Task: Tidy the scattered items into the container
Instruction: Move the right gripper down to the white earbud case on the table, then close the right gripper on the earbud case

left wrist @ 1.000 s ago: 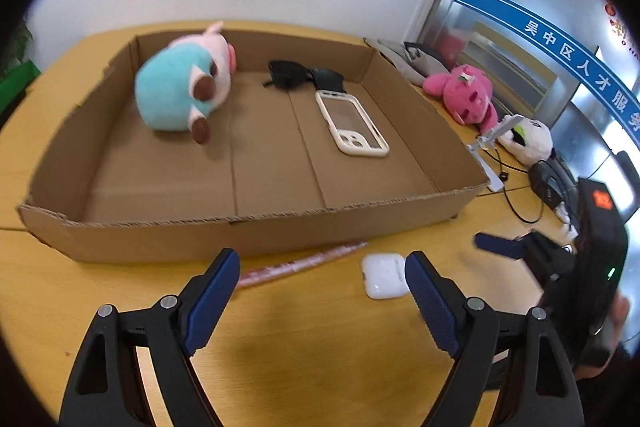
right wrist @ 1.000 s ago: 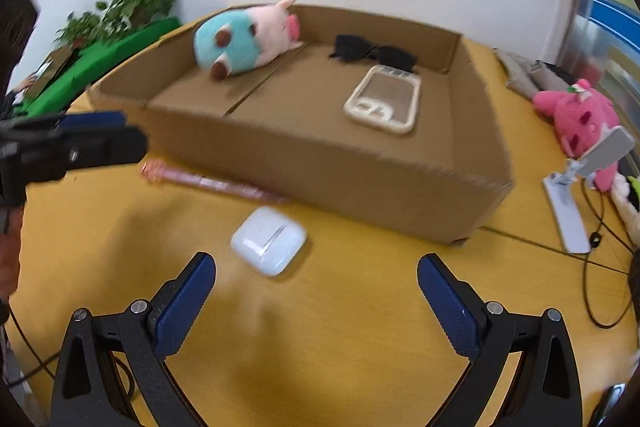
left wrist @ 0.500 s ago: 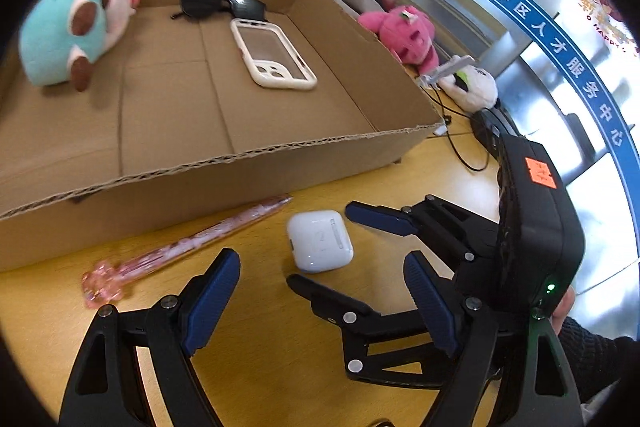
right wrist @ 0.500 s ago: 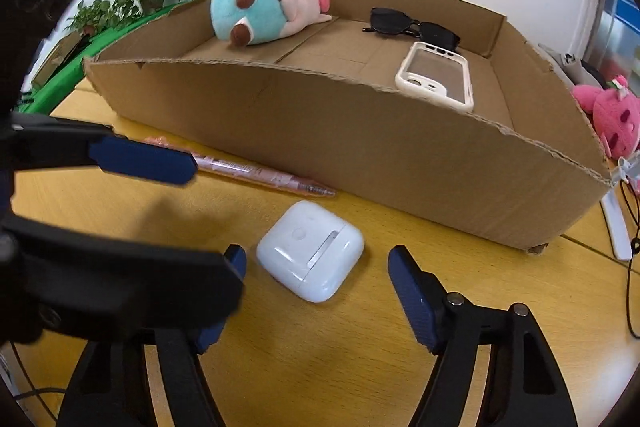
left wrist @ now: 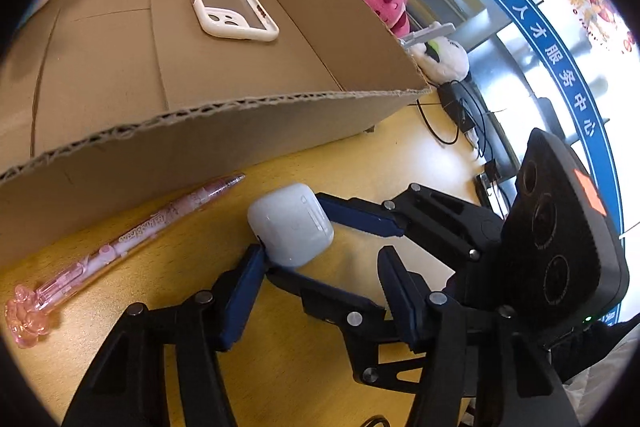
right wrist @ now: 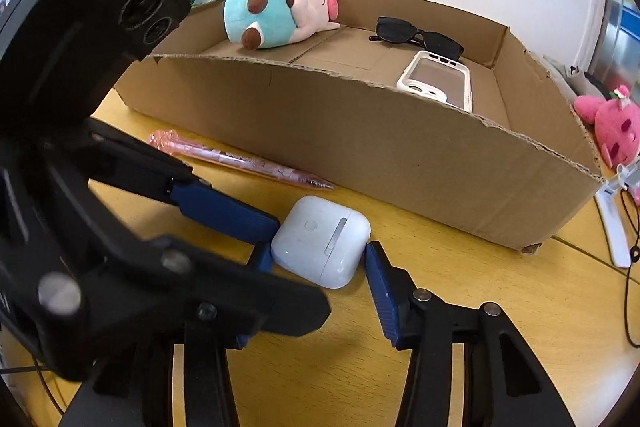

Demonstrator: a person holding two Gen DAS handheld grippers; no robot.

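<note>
While both hand-held grippers crowd it, the right hand-held gripper point(right wrist: 318, 259) clenches the white earbud case point(right wrist: 320, 241) near the cardboard box point(right wrist: 360, 143); the left hand-held gripper point(left wrist: 320, 279) stands unclenched, the pink pen point(left wrist: 124, 239) lying along the box wall.

Both wrist cameras look steeply down along their fingers, close over the shared earbud case point(left wrist: 290, 223) before the cardboard box point(right wrist: 360, 131).

Both tools are built pretty much the same: the left tool point(left wrist: 320, 291) and right tool point(right wrist: 320, 267) are made of black plastic arms capped with ribbed blue pads and studded with silver screws. An orange sticker and a tiny green light are carried on the right one's housing.
</note>
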